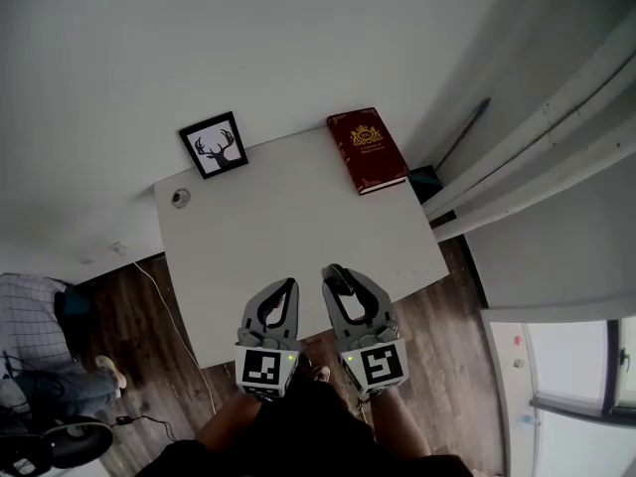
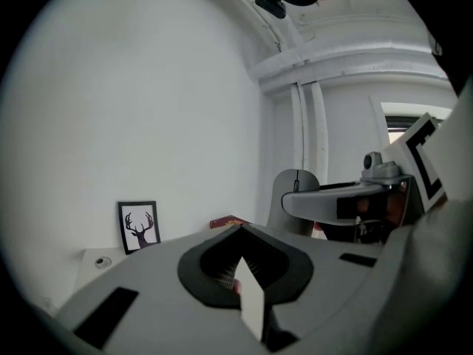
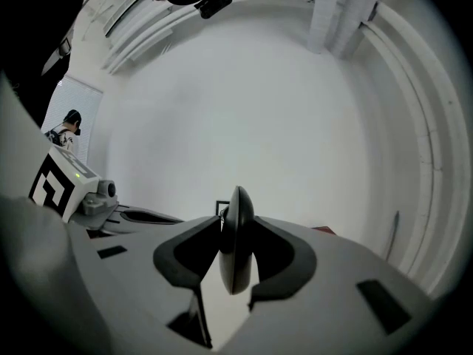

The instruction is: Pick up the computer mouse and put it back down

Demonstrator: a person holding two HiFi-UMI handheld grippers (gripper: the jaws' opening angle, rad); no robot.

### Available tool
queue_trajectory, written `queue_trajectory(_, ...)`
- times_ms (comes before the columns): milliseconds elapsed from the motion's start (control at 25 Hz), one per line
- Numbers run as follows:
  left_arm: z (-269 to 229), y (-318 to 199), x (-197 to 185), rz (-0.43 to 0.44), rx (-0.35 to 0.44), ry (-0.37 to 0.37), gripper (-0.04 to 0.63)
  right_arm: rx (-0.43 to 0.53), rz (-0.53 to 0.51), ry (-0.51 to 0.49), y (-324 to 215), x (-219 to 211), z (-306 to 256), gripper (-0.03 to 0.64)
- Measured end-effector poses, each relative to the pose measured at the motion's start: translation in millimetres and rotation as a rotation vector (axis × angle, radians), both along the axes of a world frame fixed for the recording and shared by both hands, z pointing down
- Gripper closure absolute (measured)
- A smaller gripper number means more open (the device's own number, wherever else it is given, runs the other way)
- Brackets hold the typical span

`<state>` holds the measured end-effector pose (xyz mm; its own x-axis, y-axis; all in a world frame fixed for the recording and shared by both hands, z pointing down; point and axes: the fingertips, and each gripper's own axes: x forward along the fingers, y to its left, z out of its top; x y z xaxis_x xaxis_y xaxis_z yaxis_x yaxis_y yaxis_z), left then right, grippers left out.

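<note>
Pickup looks done; the set-down is left. Head view: the computer mouse is off the tabletop, over its near edge, clamped in the right gripper. The left gripper is just beside it on the left. Left gripper view: that gripper's jaws meet on nothing; the mouse stands on end, wheel end up, its back facing left. Right gripper view: half-spread jaws pinch the mouse edge-on, its long axis upright.
</note>
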<state>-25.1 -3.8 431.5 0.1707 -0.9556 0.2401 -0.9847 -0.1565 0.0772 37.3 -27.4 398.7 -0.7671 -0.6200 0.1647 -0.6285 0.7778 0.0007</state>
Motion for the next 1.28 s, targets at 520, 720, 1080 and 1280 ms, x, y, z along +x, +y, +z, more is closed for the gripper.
queue_trajectory(520, 16.8, -5.0, -75.6, -0.087, -0.022, 0.007, 0.595, -0.050, -0.078, 0.045, -20.7, -77.2, 22.5, 0.477)
queue_trajectory(720, 29.1, -4.1, -92.1, -0.133, -0.045, 0.022, 0.595, -0.096, -0.118, 0.075, -29.1, -100.4, 30.0, 0.477)
queue_trajectory(1080, 65.8, -18.7, -108.0, -0.222, -0.114, 0.044, 0.595, -0.193, -0.215, 0.132, -62.6, -128.0, 79.0, 0.477)
queue_trajectory(1280, 83.4, -26.5, -116.3, -0.277, -0.167, 0.047, 0.595, -0.202, -0.268, 0.214, -85.9, -143.4, 105.5, 0.477)
